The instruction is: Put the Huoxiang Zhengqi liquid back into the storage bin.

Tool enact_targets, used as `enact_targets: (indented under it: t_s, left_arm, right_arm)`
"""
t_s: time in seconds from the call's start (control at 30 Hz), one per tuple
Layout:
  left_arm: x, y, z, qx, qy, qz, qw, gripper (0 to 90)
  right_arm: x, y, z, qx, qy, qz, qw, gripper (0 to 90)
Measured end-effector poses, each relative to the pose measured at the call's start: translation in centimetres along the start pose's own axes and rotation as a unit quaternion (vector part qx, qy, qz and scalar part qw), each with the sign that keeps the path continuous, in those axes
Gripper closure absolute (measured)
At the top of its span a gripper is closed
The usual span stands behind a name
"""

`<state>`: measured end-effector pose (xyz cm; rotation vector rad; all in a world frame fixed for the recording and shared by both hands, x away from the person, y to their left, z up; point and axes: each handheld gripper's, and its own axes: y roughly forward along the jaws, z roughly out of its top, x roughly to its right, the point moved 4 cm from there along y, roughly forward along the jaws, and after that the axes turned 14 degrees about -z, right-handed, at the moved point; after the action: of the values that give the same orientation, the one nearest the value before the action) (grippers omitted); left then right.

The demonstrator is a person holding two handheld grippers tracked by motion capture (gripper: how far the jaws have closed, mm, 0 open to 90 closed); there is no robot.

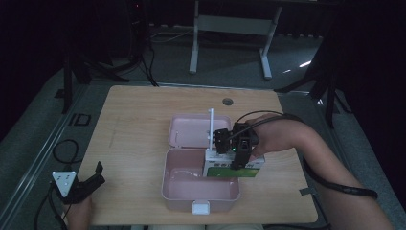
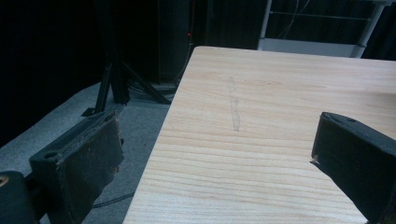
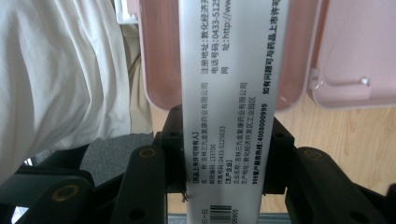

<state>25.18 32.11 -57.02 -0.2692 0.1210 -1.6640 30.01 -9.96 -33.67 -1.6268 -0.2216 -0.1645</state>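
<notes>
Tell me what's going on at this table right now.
A person is working with a claw in each hand. The right claw is clamped on a white and green medicine carton and holds it over the right end of an open pink lidded box, whose lid lies flat on the wooden table. The left claw sits at the table's near left corner, jaws open, holding nothing.
</notes>
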Motion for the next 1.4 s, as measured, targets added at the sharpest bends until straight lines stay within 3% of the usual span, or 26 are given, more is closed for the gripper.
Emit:
enact_targets:
  t_s: [0.3, 0.47, 0.83, 1.4]
  left_arm:
    - [0.0, 0.0, 0.0, 0.001, -0.001, -0.001, 1.0, 2.1]
    - [0.0, 0.0, 0.0, 0.0, 0.0, -0.002, 1.0, 2.1]
    - [0.0, 0.0, 0.0, 0.0, -0.001, -0.003, 1.0, 2.1]
    - [0.0, 0.0, 0.0, 0.0, 0.001, -0.004, 1.0, 2.1]
  right_arm:
    - [-0.5, 1.2, 2.1, -0.001, -0.011, 0.004, 0.9999, 61.5]
    - [-1.0, 2.9, 3.1, -0.007, -0.021, 0.014, 0.9997, 61.5]
    - [-1.9, 4.9, 5.4, 0.008, -0.034, 0.029, 0.999, 61.5]
    - [-2.9, 10.5, 5.3, -0.011, -0.027, 0.043, 0.9987, 61.5]
